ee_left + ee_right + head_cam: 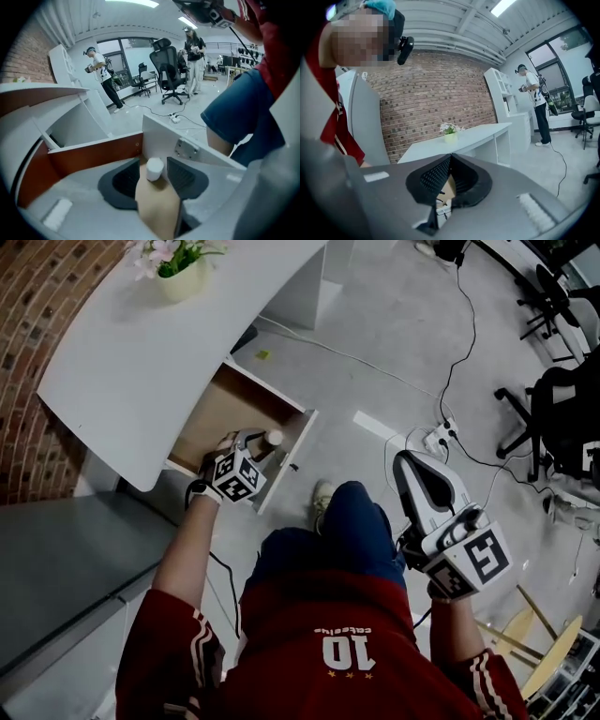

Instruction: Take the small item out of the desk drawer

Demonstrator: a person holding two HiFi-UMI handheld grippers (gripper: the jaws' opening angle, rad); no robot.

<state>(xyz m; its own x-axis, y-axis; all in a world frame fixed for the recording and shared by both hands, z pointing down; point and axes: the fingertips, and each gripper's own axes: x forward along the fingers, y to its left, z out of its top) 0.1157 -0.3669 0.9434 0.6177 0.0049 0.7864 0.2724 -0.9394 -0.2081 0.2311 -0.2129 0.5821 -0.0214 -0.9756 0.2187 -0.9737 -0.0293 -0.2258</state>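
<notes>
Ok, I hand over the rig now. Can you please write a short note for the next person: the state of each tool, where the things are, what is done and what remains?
Left tool: open, down in the drawer, with the small bottle standing between its jaws; the pads do not seem to press on it.
Right tool: shut, empty, held off to the person's right, away from the desk.
Done: the drawer stands open and the left tool is placed around the bottle.
Left: close on the bottle and lift it out of the drawer.
</notes>
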